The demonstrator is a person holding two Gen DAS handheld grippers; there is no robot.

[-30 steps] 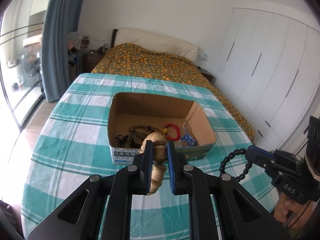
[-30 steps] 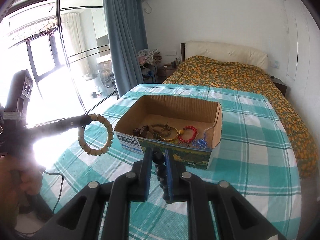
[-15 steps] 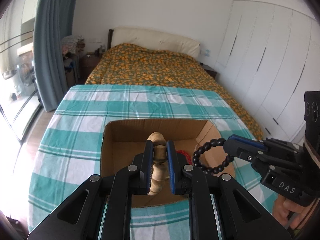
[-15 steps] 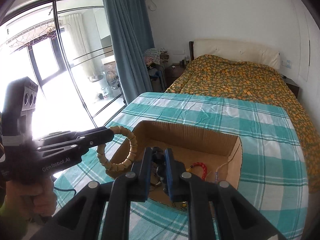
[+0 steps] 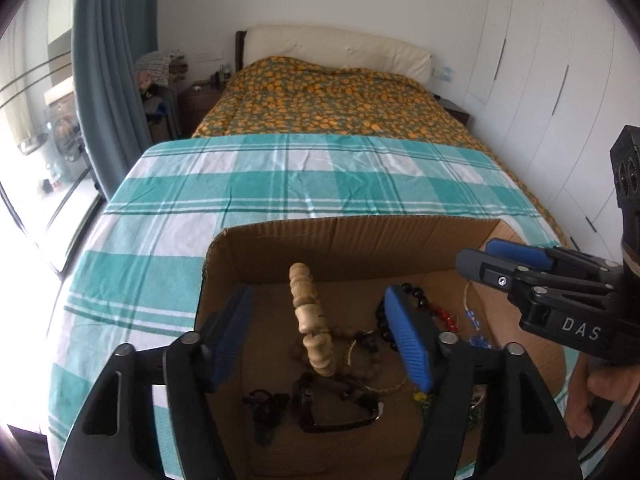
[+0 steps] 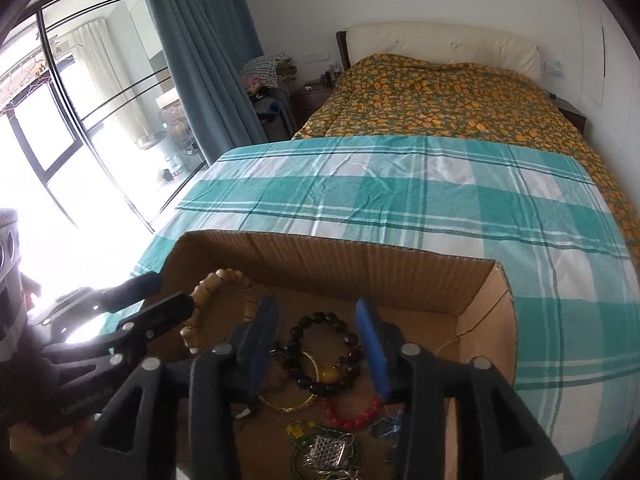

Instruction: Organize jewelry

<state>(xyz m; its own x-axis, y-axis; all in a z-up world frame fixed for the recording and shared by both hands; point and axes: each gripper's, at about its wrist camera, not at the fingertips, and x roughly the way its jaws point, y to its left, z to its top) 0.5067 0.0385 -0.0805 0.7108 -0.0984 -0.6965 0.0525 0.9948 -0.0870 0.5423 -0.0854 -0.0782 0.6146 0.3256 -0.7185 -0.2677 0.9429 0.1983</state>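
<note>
Both grippers hang over the open cardboard box (image 5: 352, 240) on the teal checked cloth (image 5: 280, 184). The left gripper (image 5: 320, 336) is opening, its blue pads clear of the wooden bead bracelet (image 5: 310, 320), which stands between them, free of either pad (whether falling or resting, I cannot tell). The right gripper (image 6: 316, 344) is opening too; the dark bead bracelet (image 6: 320, 354) lies between its fingers on the box floor, beside a red bead bracelet (image 6: 352, 414) and a gold bangle (image 6: 288, 400).
</note>
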